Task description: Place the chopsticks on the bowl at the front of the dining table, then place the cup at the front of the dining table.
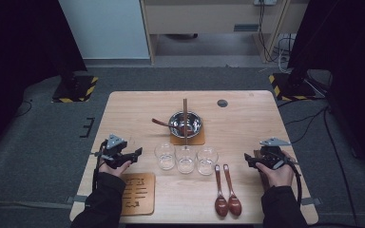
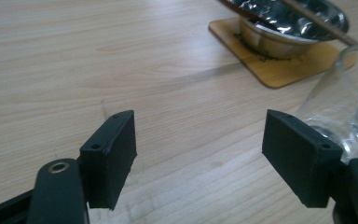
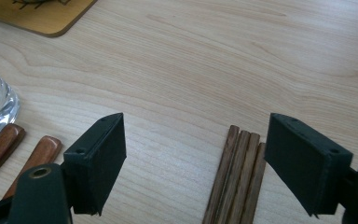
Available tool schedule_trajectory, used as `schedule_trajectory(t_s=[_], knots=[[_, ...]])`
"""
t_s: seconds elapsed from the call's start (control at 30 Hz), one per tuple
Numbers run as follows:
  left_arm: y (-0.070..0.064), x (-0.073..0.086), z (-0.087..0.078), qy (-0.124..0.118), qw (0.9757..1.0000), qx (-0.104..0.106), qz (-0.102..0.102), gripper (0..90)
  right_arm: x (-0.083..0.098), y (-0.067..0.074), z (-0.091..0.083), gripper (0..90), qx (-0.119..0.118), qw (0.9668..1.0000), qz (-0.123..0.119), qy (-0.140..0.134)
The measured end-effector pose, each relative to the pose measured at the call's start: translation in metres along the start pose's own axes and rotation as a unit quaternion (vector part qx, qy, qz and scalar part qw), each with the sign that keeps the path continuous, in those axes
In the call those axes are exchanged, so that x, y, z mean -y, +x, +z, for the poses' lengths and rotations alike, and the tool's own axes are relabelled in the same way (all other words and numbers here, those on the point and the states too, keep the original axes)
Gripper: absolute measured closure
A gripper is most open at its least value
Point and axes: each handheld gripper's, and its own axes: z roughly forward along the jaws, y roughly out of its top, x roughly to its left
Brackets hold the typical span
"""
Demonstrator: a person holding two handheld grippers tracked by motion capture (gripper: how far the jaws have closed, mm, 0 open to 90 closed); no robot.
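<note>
Between my right gripper's (image 3: 193, 163) spread jaws lies a small bundle of dark wooden chopsticks (image 3: 237, 179), flat on the pale wooden desk (image 3: 205, 60); the pads touch nothing, so that grasp is not yet made. My left gripper (image 2: 198, 158) likewise stands with its jaws spread over bare wood, pinching nothing, with the nearest clear glass tumbler (image 2: 349, 116) just beside its right-hand pad. Farther out, from the high view, three such tumblers (image 1: 186, 159) stand in a row at mid-desk, two reddish-brown wooden spoons (image 1: 227, 197) lie side by side near the front edge, and a slotted wooden trivet (image 1: 138, 194) sits bare at the front left. Beyond the glasses, a shiny steel bowl (image 1: 185, 124) rests on a square wooden coaster (image 1: 199, 139), already carrying one spoon and a pair of chopsticks laid across its rim. I judge one setting done and the work early: the chopstick bundle, both spoons and the trivet are untouched.
</note>
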Motion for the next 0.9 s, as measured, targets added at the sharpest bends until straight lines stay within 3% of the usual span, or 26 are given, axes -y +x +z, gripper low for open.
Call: schedule_trajectory(t_s=[0.43,0.9], knots=[[-0.022,-0.020,-0.016,-0.048,0.9983,0.033,0.004,25.2,0.003,-0.005,0.000,20.1,0.004,1.0000,0.006,0.003],[-0.032,-0.031,-0.019,-0.056,0.9975,0.042,0.010,25.6,0.007,-0.018,-0.004,19.3,0.017,0.9997,0.019,-0.004]])
